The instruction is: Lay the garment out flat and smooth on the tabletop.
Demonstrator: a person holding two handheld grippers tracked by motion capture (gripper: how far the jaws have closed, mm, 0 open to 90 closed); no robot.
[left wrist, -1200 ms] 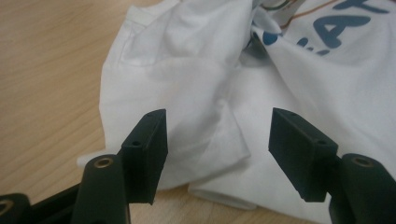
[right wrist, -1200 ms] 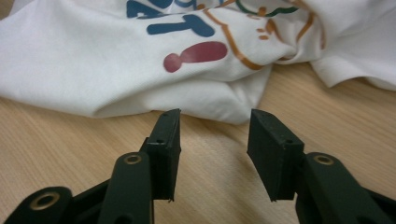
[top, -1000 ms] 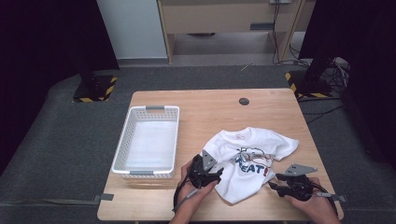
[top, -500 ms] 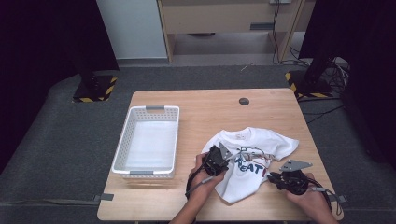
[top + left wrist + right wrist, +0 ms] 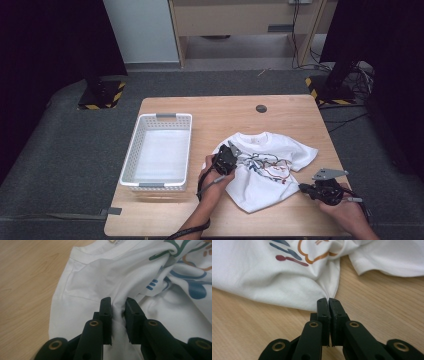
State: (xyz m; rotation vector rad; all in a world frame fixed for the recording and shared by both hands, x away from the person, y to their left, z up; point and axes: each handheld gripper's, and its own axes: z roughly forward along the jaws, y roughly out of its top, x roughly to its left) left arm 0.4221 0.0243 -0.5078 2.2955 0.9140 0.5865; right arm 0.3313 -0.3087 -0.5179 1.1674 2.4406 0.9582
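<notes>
A white T-shirt [image 5: 270, 170] with a coloured print lies crumpled on the right half of the wooden table [image 5: 225, 107]. My left gripper [image 5: 233, 148] rests on the shirt's left side, near the collar. Its jaws have just been closing, and in the left gripper view [image 5: 118, 301] they pinch a raised ridge of the white cloth [image 5: 82, 285]. My right gripper [image 5: 301, 187] lies low on the table at the shirt's lower right edge. Its jaws have just closed, and in the right gripper view [image 5: 328, 300] they are shut on a tip of the hem [image 5: 332, 285].
An empty white slatted basket [image 5: 131, 150] stands at the table's left. A small dark round disc [image 5: 261, 108] sits near the far edge. Bare wood lies in front of the shirt and beyond it.
The left hand has slid up and to the right onto the shirt and its jaws have closed on cloth. The right gripper has edged left to the hem and shut on it.
</notes>
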